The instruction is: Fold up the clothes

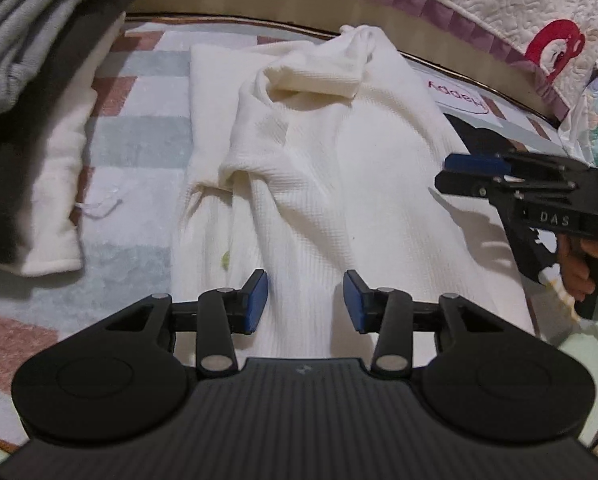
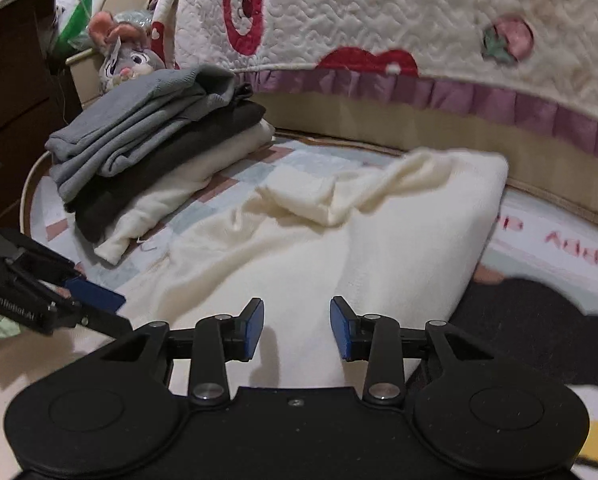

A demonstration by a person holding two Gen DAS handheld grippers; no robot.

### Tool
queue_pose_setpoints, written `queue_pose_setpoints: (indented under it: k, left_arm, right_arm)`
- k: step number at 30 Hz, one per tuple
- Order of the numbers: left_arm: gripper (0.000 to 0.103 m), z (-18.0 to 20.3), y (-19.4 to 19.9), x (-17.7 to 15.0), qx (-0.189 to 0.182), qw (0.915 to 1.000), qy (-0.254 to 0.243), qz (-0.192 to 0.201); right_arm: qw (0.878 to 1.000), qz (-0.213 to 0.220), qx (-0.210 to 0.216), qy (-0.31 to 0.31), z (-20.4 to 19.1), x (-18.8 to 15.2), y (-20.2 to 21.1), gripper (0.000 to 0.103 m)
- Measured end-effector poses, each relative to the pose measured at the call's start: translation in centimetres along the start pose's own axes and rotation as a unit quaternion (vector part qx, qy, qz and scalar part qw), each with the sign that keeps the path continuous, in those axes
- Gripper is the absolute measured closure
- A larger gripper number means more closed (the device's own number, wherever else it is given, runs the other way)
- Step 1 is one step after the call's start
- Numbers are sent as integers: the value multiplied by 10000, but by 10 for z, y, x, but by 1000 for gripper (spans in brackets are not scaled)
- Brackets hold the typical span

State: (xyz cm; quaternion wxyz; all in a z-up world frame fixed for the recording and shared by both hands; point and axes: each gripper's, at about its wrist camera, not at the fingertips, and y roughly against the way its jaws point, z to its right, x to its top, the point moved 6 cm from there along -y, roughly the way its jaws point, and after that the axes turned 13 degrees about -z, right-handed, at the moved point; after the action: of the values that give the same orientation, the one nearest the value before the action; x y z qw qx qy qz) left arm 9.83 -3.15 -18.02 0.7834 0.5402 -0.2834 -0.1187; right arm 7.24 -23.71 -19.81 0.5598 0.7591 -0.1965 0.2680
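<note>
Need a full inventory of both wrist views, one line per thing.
cream garment: 1, cream-white, spread rumpled on the mat
folded stack: 1 pile, grey on dark grey on cream, left of the garment
mat: 1, pale blue, white and pink blocks, under the clothes
quilt: 1, cream with red motifs and purple frill, behind
plush toy: 1, grey and pink, behind the stack
left hand-held gripper: 1, black, blue pads, open over garment
right hand-held gripper: 1, black, blue pads, open over garment
</note>
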Motion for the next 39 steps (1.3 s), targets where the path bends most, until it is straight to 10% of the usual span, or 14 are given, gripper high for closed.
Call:
queue_pose_setpoints:
  k: [4,6,9,21,28,33,35,37,39]
  left_arm:
    - [71,1,-18,14,517,9985,-146,-95]
    - [102,-6,-13,17,818,9964,-151,-146]
    - [102,-18,13,19,1374,9901,-256,145]
    - [89,-80,32,0,-126,9918,1135,566]
    - [87,-27,60,-42,-230,9996,-152,-60]
    - [60,-16,46,-73,-219,9983,-177,-507]
    - [63,-18,38,-83,-102,9982,-112,-589]
    - [101,-18,31,-90,100,9977,-255,-626]
    - [100,-22,39,-92,112,9987,-168,-459]
  right_arm:
    - [9983,-11,496,-311,16,-3,-6,61]
    - [9975,9,641,-301,18,-4,-4,61]
    - [9957,37,824,-428,26,-5,-2,60]
    - [9950,-51,842,-543,32,-6,-15,59]
    - [9953,-68,789,-554,32,-7,-15,59]
    - [9965,-61,664,-496,29,-8,-15,58]
    - [9970,-57,610,-475,27,-8,-15,57]
    - [9972,-52,576,-469,27,-8,-15,56]
    - [9976,-50,529,-447,25,-8,-15,56]
